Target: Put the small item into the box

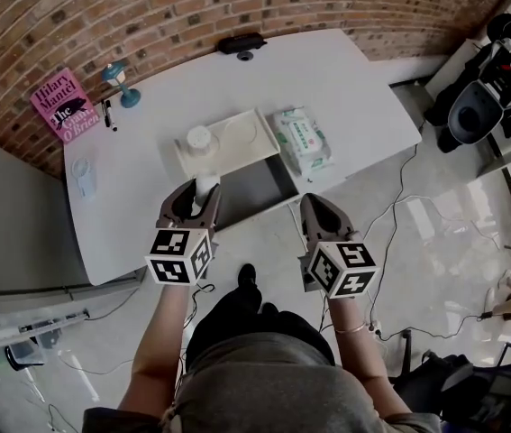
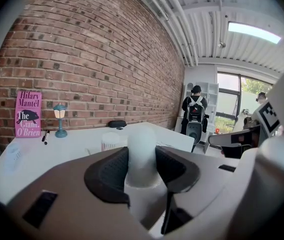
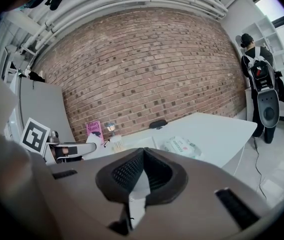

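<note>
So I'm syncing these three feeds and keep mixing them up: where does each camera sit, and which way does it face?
Head view: on the person's head, looking steeply down at the table; forearms, left gripper and right gripper show.
Left gripper view: on the left gripper, facing the brick wall past jaws clamping a white cylinder.
Right gripper view: on the right gripper, facing that wall past shut, empty jaws.
All share the pink book.

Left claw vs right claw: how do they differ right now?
Left claw has jaws apart; right claw has jaws together. Left claw pinches a white cylinder; right claw holds nothing. Both have dark ribbed pads and point toward the white table.
</note>
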Available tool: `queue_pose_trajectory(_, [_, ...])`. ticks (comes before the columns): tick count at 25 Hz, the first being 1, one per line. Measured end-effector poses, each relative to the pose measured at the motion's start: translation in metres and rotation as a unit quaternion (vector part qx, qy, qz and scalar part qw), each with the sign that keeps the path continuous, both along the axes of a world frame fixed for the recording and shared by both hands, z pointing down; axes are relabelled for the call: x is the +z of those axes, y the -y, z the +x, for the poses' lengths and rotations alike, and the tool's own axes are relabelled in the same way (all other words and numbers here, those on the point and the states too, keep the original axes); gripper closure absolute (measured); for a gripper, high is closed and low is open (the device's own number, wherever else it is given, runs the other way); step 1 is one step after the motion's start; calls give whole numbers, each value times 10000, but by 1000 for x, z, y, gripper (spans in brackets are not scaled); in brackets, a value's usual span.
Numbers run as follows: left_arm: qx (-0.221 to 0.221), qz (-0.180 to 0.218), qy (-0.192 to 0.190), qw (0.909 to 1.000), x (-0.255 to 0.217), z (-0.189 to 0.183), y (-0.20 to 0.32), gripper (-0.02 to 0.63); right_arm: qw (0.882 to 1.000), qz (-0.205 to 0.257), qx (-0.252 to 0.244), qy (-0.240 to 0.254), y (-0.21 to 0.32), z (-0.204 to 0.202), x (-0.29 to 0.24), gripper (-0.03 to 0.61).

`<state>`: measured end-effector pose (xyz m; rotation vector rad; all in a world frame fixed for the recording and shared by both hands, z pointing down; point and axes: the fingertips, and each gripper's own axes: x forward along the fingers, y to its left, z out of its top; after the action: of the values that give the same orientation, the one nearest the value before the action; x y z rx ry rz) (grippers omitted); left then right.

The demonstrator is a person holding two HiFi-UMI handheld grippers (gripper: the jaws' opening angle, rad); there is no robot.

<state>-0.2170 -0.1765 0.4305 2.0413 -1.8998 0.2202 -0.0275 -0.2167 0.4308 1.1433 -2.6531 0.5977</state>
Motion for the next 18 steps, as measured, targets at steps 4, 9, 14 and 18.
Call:
queue_pose_trajectory(4, [292, -115, 68, 9995, 6, 9, 14, 437, 9998, -52, 167, -20, 4, 6, 3, 572])
queue_pose_trajectory(9, [745, -332, 218, 9964, 17, 24, 31, 437, 9991, -131, 404, -11, 11, 15, 8, 572])
queue_pose_trajectory(14, [1041, -592, 402, 9920, 30, 35, 43, 437, 9978, -195, 630, 8, 15, 22, 13, 572])
queue_pose_trajectory(18, [1329, -787, 612, 9861, 42, 46, 48, 437, 9965, -255, 798, 15, 17, 32, 18, 572])
